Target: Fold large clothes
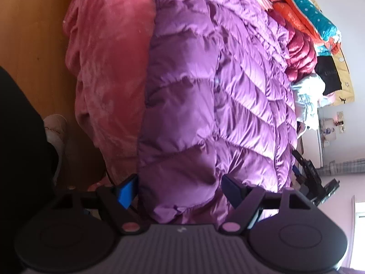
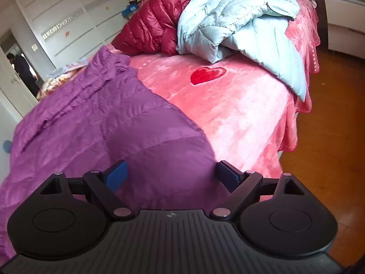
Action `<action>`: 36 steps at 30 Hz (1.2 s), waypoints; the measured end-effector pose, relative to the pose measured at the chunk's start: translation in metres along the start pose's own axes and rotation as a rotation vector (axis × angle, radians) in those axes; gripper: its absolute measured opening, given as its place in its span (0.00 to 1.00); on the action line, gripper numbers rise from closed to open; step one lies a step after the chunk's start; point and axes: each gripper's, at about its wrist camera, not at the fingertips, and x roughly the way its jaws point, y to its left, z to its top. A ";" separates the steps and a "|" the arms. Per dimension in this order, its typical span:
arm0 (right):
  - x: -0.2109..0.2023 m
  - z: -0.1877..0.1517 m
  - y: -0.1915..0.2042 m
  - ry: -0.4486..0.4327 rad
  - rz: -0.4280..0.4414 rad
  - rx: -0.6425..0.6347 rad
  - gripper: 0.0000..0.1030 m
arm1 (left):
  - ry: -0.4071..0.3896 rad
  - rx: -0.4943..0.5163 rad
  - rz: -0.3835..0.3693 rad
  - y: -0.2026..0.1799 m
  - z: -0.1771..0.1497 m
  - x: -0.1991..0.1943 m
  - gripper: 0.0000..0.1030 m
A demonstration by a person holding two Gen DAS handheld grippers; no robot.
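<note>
Bed (image 2: 239, 114) covered by a pink plush blanket (image 2: 228, 105) bearing a red heart motif (image 2: 207, 75). Lying directly on it: purple quilted down coat (image 2: 91, 123), spread flat near the edge; dark red puffer jacket (image 2: 150, 29), crumpled; pale blue padded jacket (image 2: 239, 25), heaped beside it, touching. Bed stands on a wooden floor (image 2: 330, 125).

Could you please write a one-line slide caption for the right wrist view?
Open right gripper over a purple down jacket spread on a pink bedspread, beside crumpled light blue and maroon jackets.
</note>
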 end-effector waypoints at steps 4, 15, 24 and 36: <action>0.009 0.000 -0.014 0.041 0.042 0.055 1.00 | 0.046 -0.003 0.010 0.002 0.001 0.013 0.76; 0.011 -0.008 -0.016 0.124 0.137 0.147 0.83 | 0.092 0.050 -0.024 -0.009 0.002 0.027 0.63; 0.001 0.014 0.016 0.200 0.158 0.072 0.32 | 0.087 0.142 -0.129 -0.021 0.003 0.022 0.26; -0.014 0.054 0.035 0.102 0.377 0.265 0.18 | -0.015 0.058 -0.450 -0.030 0.027 0.012 0.16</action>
